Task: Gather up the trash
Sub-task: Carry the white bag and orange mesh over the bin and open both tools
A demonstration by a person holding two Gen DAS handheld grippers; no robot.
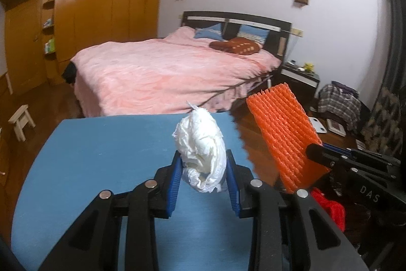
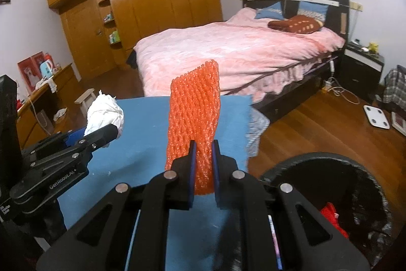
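Right gripper [image 2: 203,164] jaws clamp orange foam net [image 2: 194,116] upright above blue table [image 2: 142,144].

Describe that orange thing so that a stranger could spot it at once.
Find the blue table in front of the pink bed. Above its right side, the right gripper pinches an orange foam net sleeve that stands upright. Its bright colour and open mesh set it apart from the crumpled white tissue in the left gripper.

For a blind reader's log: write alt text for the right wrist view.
The right hand-held gripper pinches an upright orange foam net above a blue table. The left hand-held gripper holds crumpled white paper; a black bin sits lower right.
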